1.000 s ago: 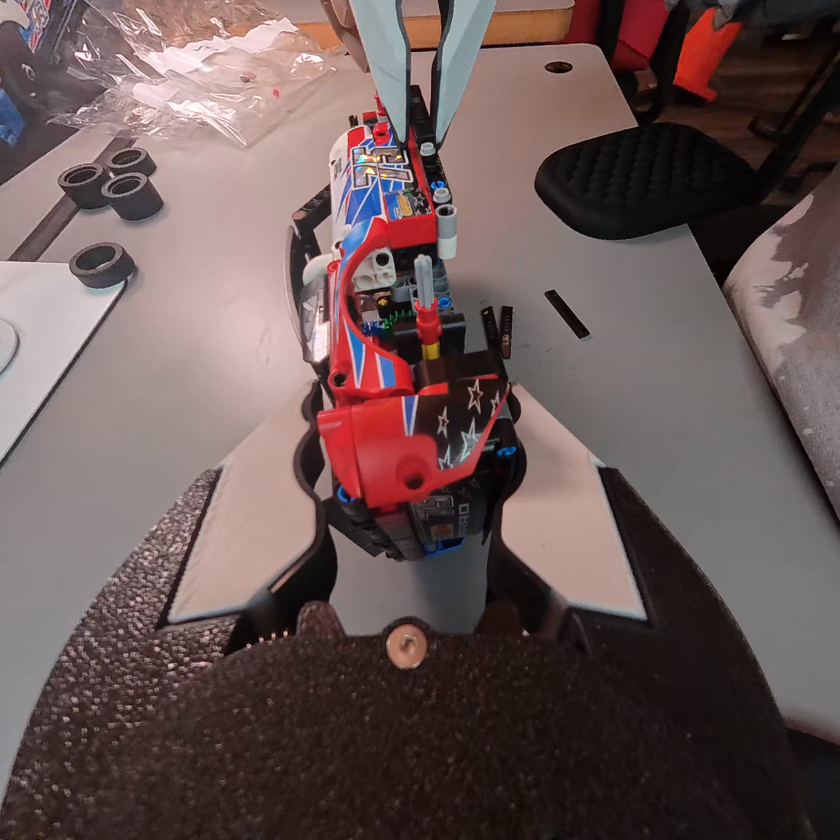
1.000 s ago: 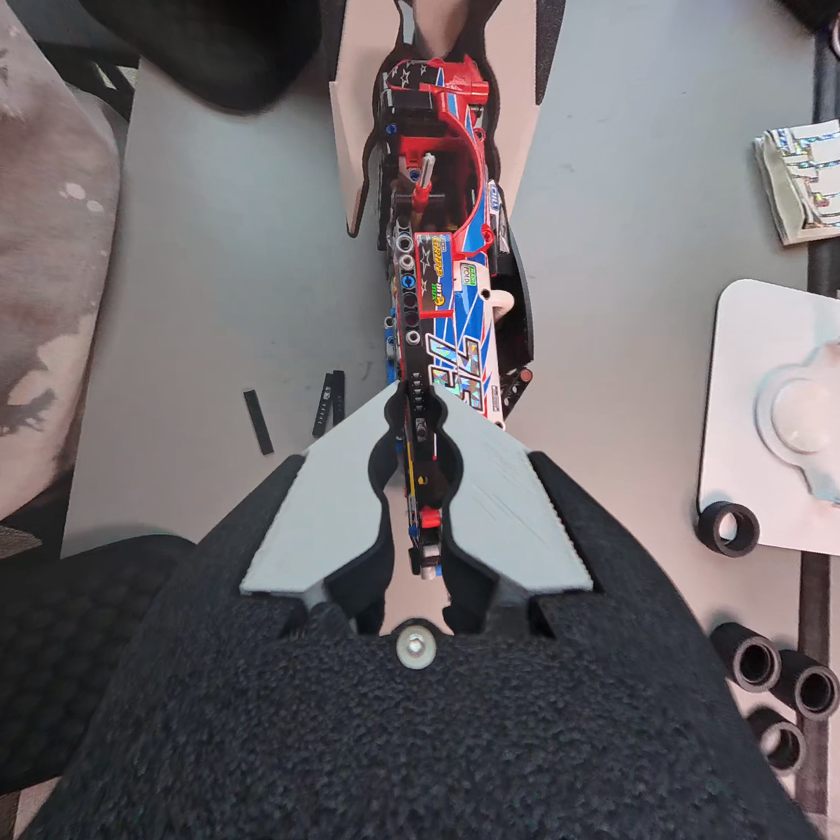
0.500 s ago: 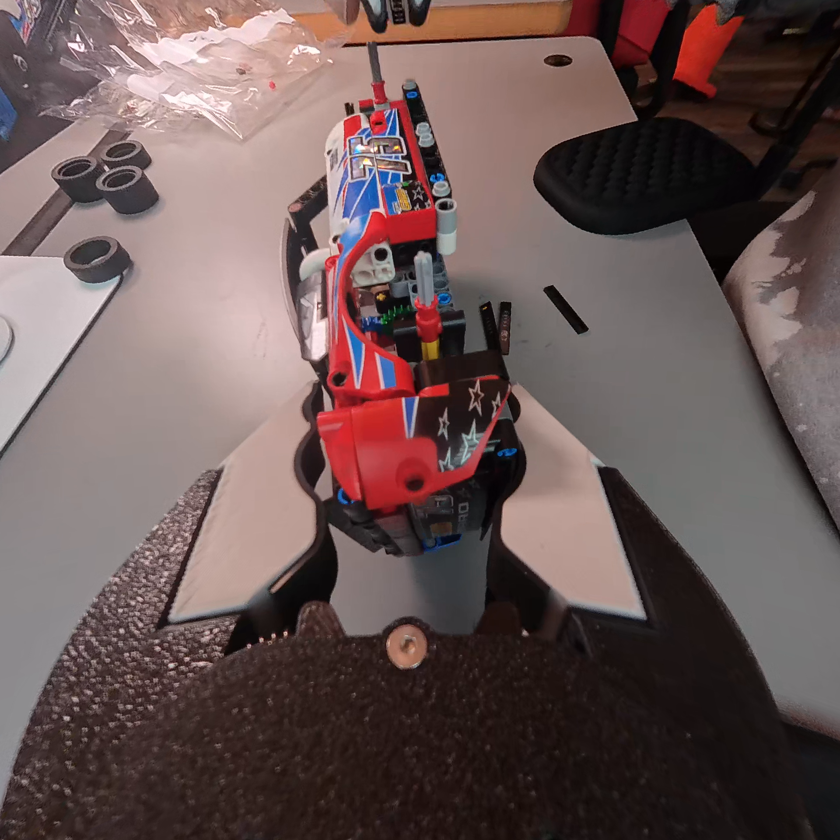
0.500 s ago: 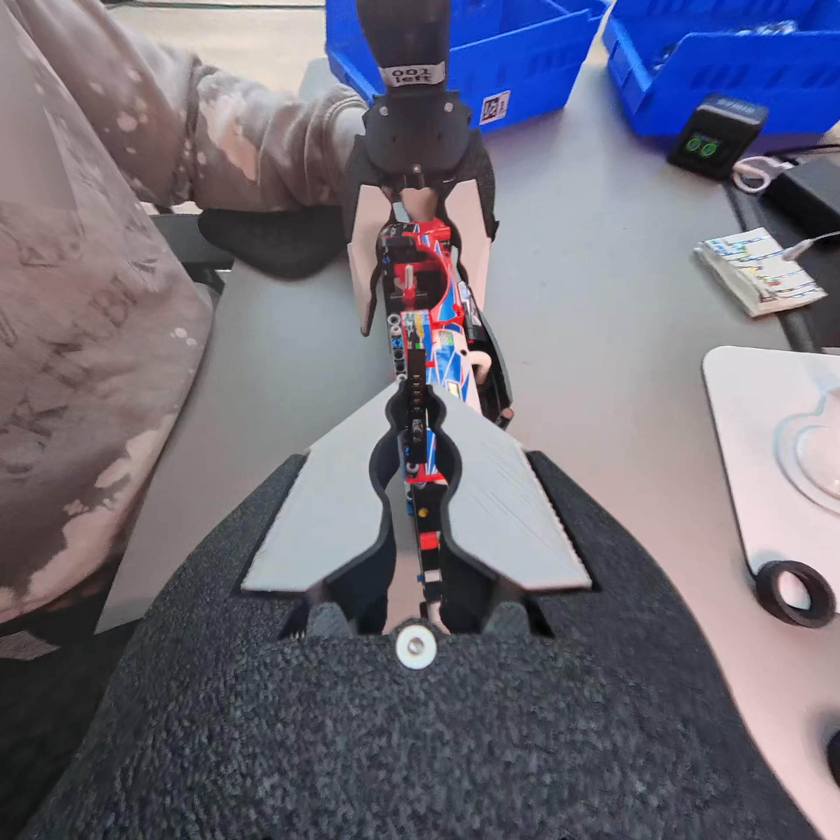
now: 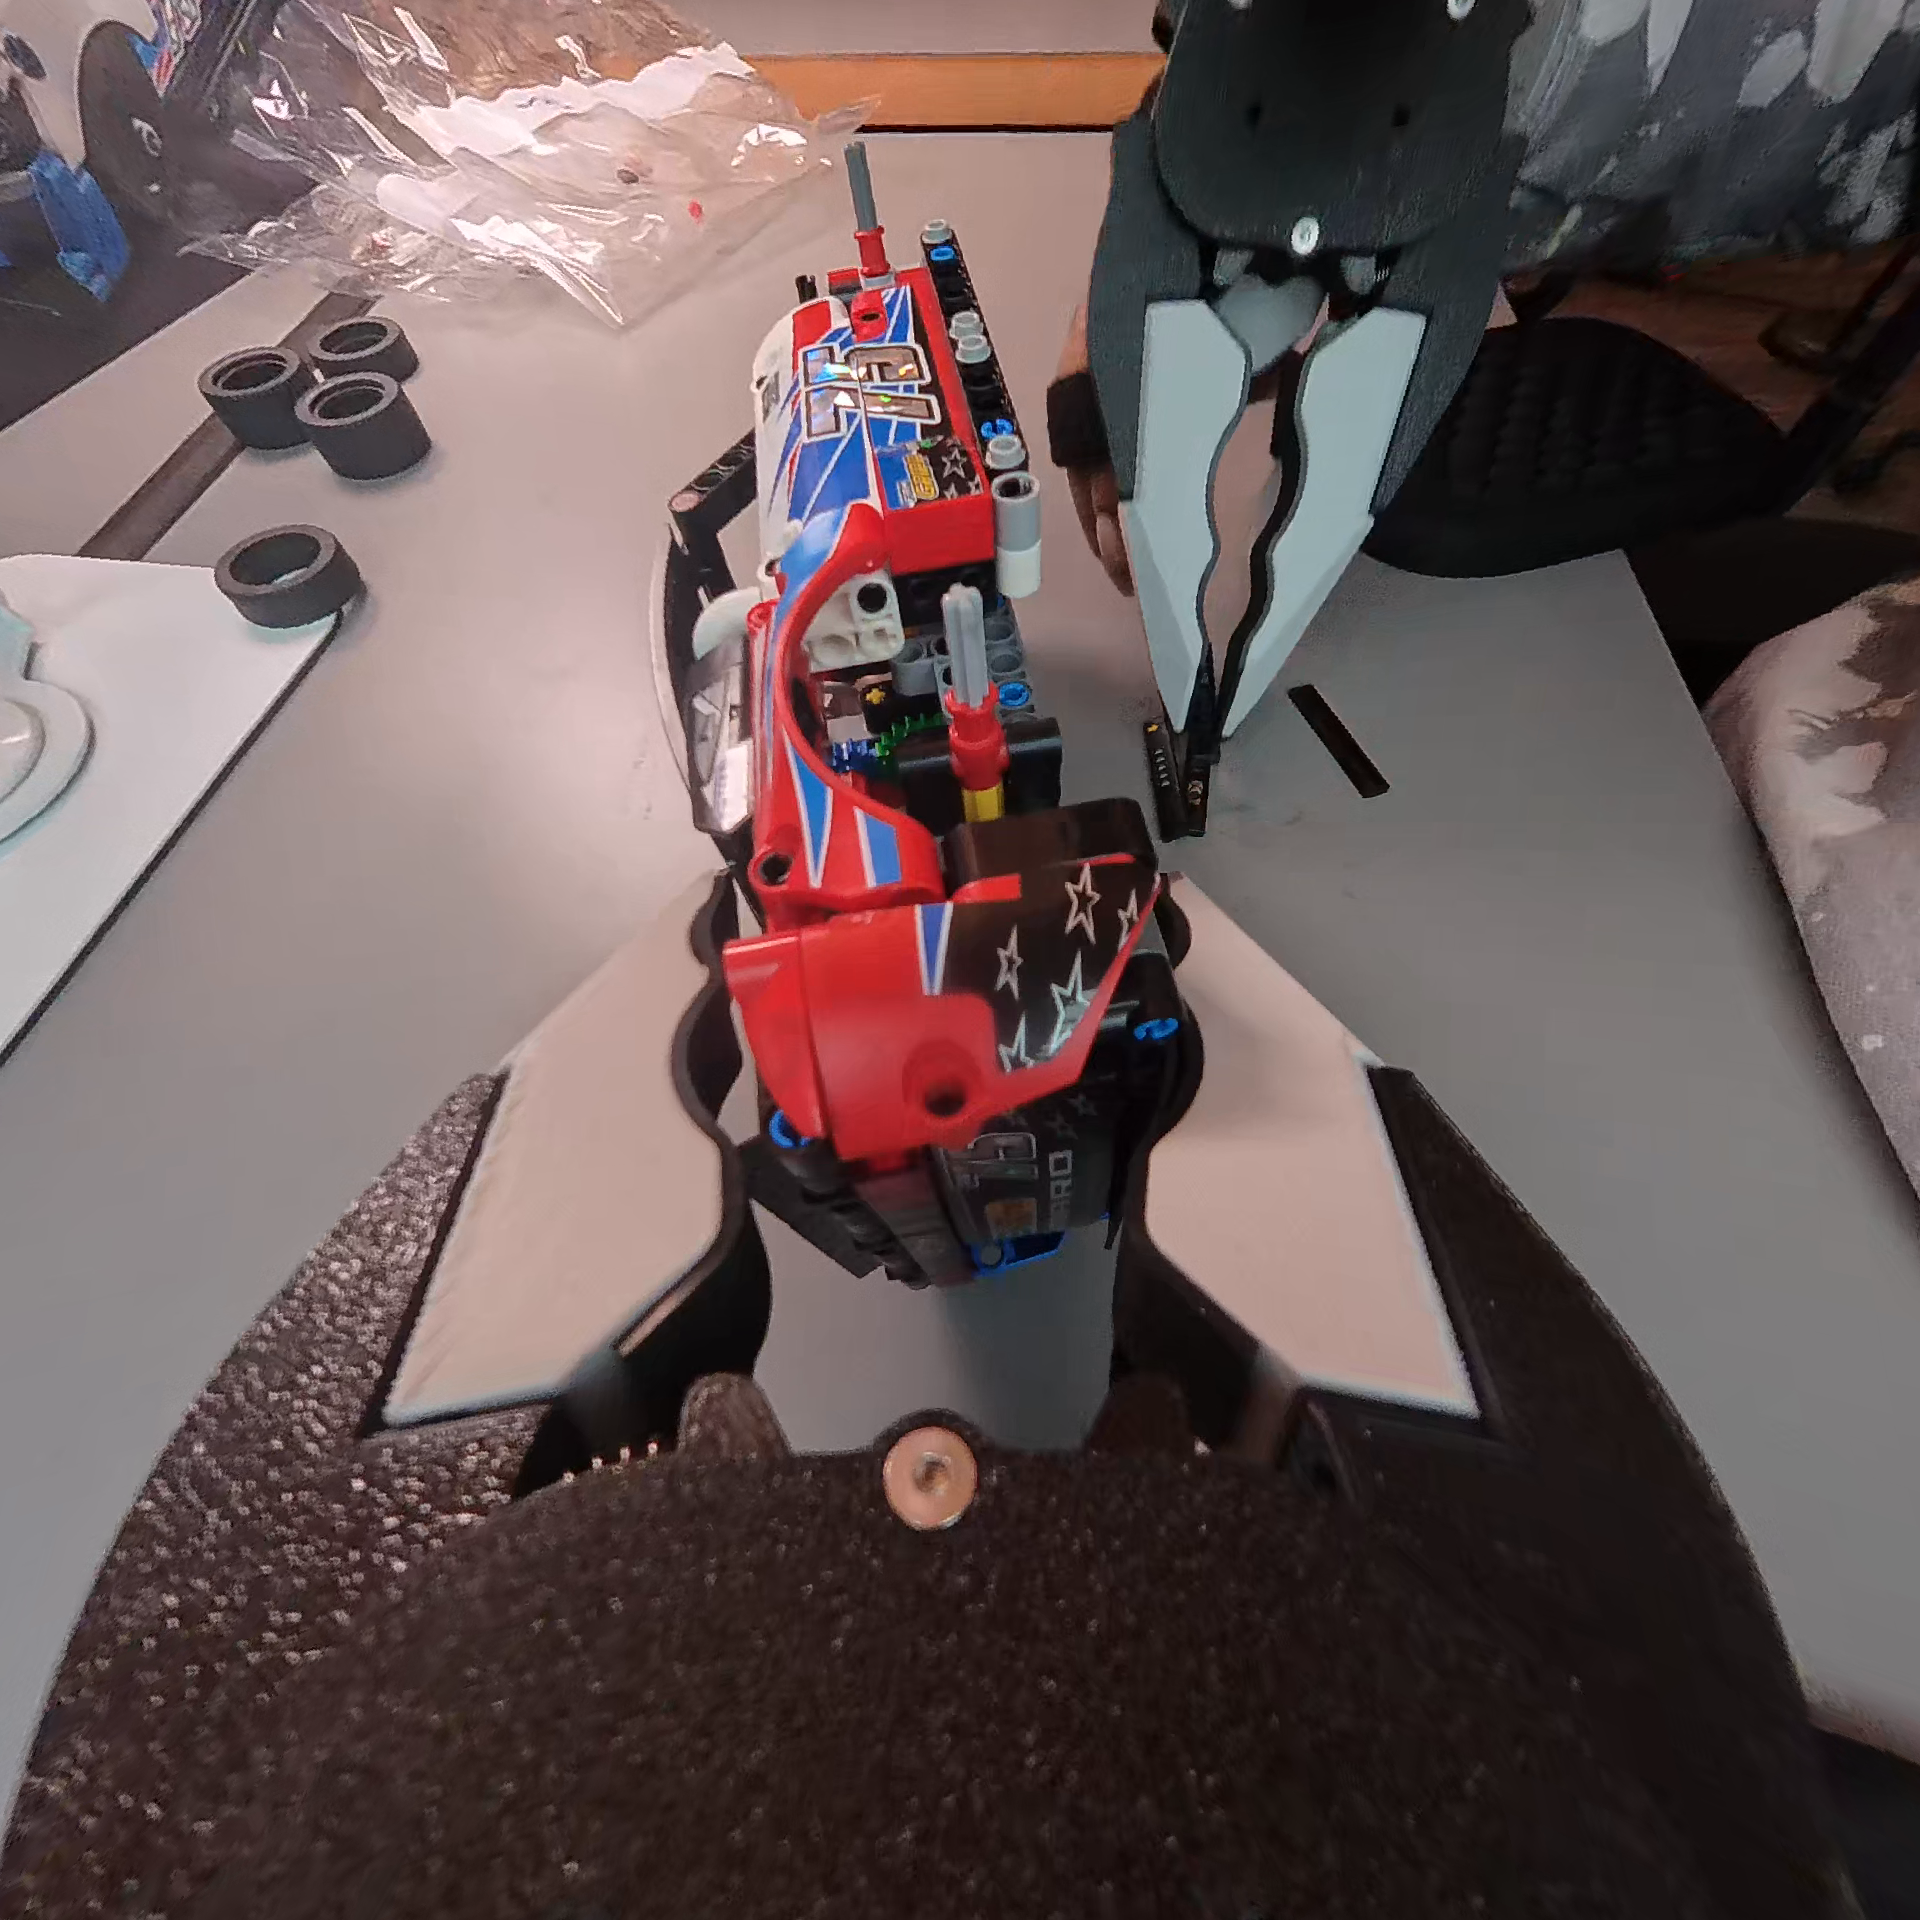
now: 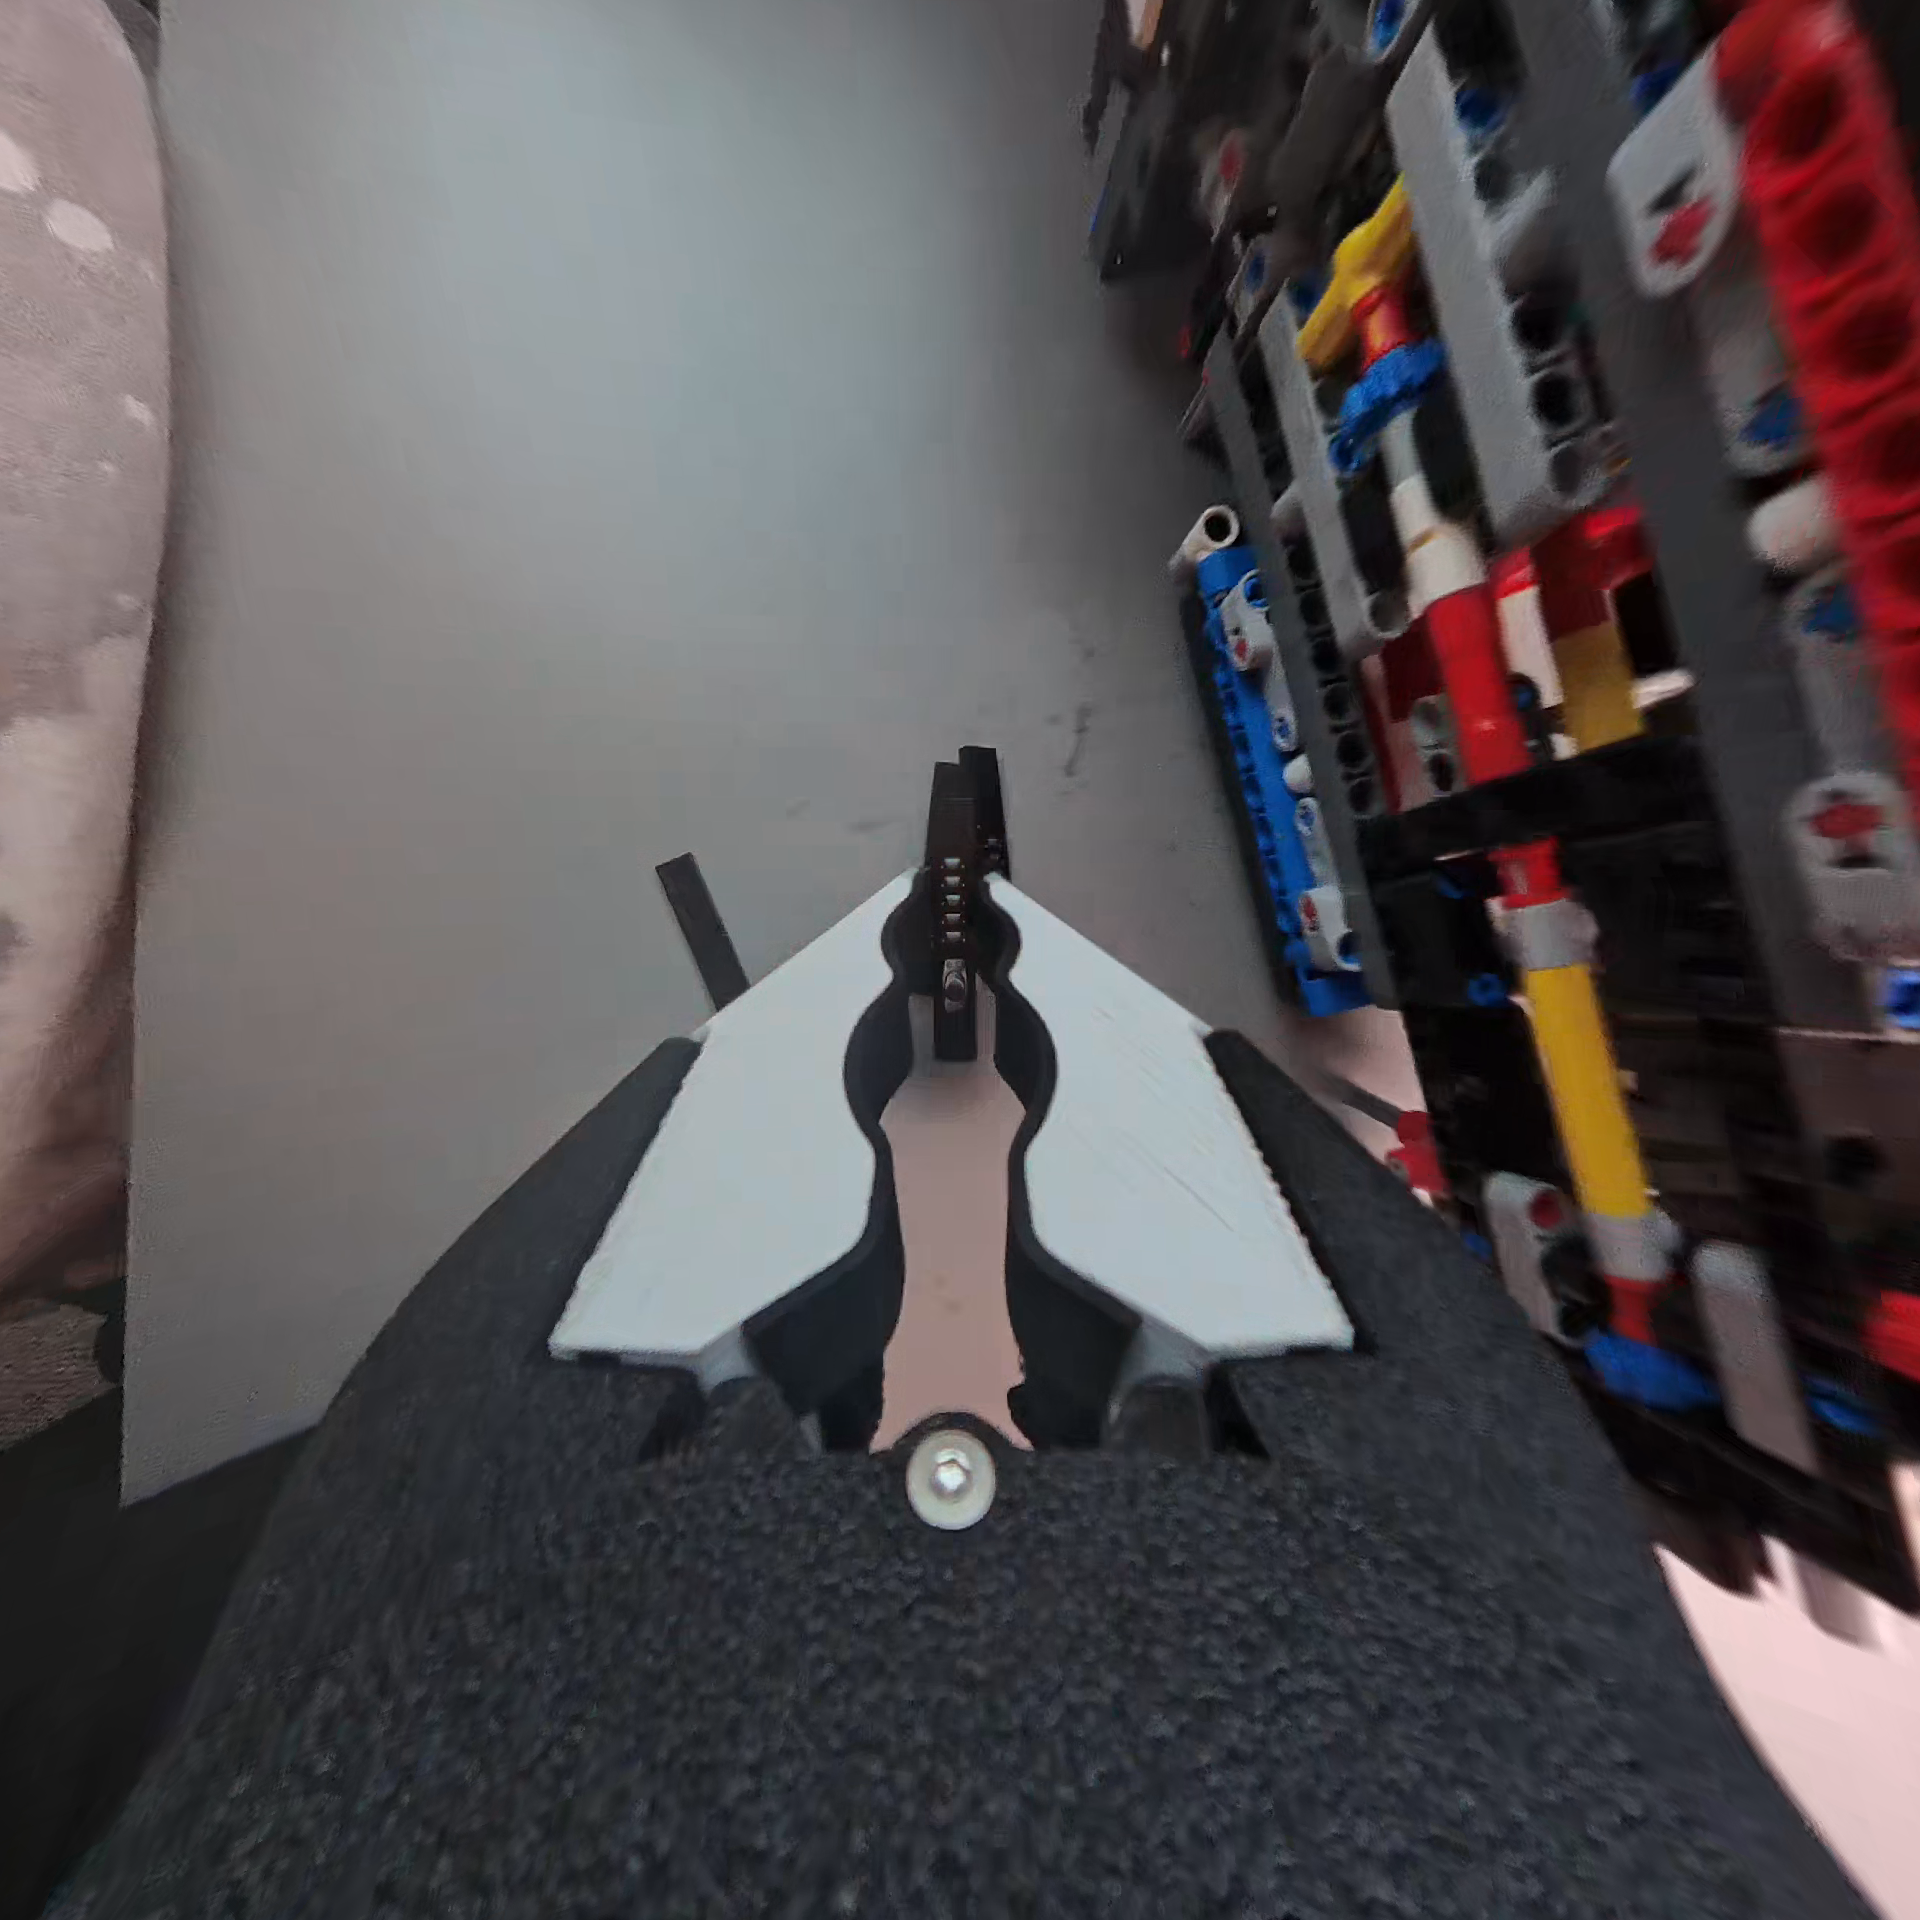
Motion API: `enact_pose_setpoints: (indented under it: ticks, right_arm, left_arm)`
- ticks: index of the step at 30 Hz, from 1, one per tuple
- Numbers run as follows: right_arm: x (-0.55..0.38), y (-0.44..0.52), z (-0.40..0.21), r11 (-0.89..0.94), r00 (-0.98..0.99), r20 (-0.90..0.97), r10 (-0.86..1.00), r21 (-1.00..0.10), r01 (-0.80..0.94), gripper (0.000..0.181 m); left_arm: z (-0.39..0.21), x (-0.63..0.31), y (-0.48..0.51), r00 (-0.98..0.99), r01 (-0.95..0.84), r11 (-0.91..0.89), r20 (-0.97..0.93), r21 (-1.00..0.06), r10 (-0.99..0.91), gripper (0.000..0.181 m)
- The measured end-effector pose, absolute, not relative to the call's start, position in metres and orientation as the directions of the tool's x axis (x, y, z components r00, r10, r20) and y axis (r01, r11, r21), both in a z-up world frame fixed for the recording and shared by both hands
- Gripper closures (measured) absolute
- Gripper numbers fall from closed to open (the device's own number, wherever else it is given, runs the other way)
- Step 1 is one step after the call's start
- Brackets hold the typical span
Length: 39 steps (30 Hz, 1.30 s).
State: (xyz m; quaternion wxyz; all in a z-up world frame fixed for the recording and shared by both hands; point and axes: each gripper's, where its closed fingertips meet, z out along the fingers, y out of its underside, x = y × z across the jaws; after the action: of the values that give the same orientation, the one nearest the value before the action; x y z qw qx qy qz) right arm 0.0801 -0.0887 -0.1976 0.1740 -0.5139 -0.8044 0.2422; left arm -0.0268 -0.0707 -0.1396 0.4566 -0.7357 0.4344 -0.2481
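My left gripper (image 5: 945, 914) is shut on the rear of a red, blue and black toy brick car (image 5: 883, 644), holding it on its side on the grey table (image 5: 416, 831). My right gripper (image 6: 951, 881) points down at the table just right of the car, its fingers closed around a short black holed beam (image 6: 951, 925). A second black beam (image 6: 985, 790) lies against it. The right gripper also shows in the left wrist view (image 5: 1205, 717), with the beams (image 5: 1174, 779) under its tips. The car's underside (image 6: 1558, 727) fills the right of the right wrist view.
A thin black strip (image 5: 1340, 743) lies right of the beams. Three black tyres (image 5: 312, 400) and one more (image 5: 289, 574) sit at the far left by a white tray (image 5: 156, 665). A clear plastic bag (image 5: 520, 135) lies at the back. A black chair seat (image 5: 1579, 447) is off the table's right edge. The tips of one gripper are about 12 cm away from the tips of the other.
My right gripper let go of the car's front end, lifted away, then came down on the right of the car onto the black beams. My left gripper has kept hold of the car.
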Motion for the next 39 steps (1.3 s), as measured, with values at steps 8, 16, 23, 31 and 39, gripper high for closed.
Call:
enact_pose_setpoints:
  ticks: [8,16,23,31,39]
  right_arm:
    - [0.072,-0.089,-0.183,0.299,-0.38,0.019,0.925,-0.652,0.696,0.164]
    - [0.064,-0.047,-0.06,0.158,-0.144,0.126,0.982,-0.958,0.24,0.161]
    - [0.079,-0.004,-0.08,0.24,-0.038,0.246,0.968,-0.881,0.407,0.113]
    - [0.07,-0.007,-0.129,0.323,-0.144,0.294,0.945,-0.765,0.558,0.109]
    - [0.062,-0.014,-0.15,0.425,-0.226,0.364,0.904,-0.697,0.577,0.132]
  left_arm:
    - [-0.14,-0.027,-0.071,0.504,-0.402,-0.213,-0.022,-0.891,-0.863,0.101]
    - [-0.139,-0.025,-0.073,0.49,-0.431,-0.174,-0.069,-0.885,-0.869,0.101]
    - [-0.139,-0.021,-0.077,0.456,-0.488,-0.093,-0.163,-0.868,-0.875,0.101]
    - [-0.139,-0.016,-0.082,0.411,-0.536,0.0,-0.261,-0.844,-0.873,0.101]
    - [-0.144,-0.024,-0.078,0.398,-0.631,0.058,-0.387,-0.774,-0.832,0.101]
